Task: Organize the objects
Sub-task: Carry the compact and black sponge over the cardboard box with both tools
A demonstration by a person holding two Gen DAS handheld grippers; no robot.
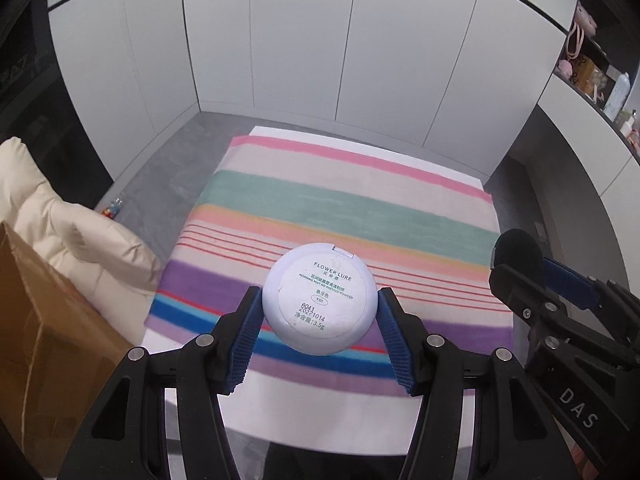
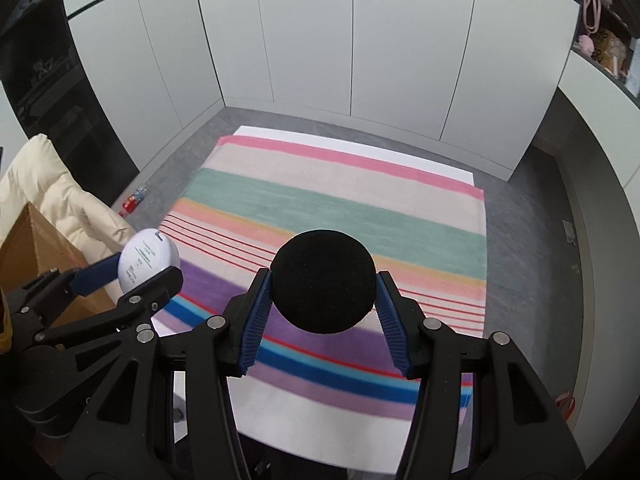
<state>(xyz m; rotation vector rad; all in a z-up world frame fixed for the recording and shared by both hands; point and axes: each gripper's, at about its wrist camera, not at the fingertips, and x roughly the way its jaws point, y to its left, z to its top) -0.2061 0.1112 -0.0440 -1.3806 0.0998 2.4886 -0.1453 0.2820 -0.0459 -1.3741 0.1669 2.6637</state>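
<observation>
Nearest the left wrist camera, the left gripper [image 1: 320,306] has its jaws closed against the two sides of a round white powder compact [image 1: 320,298], the blue ribbed pads [image 1: 248,340] pressing its rim. The compact is held in the air above the striped cloth, its printed label reading "FLOWER LURE" turned up toward the lens. In the right wrist view, the right gripper [image 2: 323,294] has its jaws set at about the same width, clamped on a round black puff [image 2: 323,281], which also hangs clear of the cloth.

The two grippers sit side by side, near but apart: the compact [image 2: 146,261] shows at the left edge of the right view, and the black puff [image 1: 518,250] at the right edge of the left view.

Below both lies the striped cloth [image 1: 344,204], banded pink, green, peach, purple and blue, spread over a white bench [image 1: 320,420]. To the left stand a brown cardboard box [image 1: 44,320] and, just behind it, a cream padded cushion [image 1: 68,220]. Farther off, a small bottle [image 2: 134,199] lies on the grey floor [image 1: 160,168] left of the bench. White cabinet panels [image 1: 304,40] close the far side, and cluttered shelves [image 1: 592,68] stand at the upper right.
</observation>
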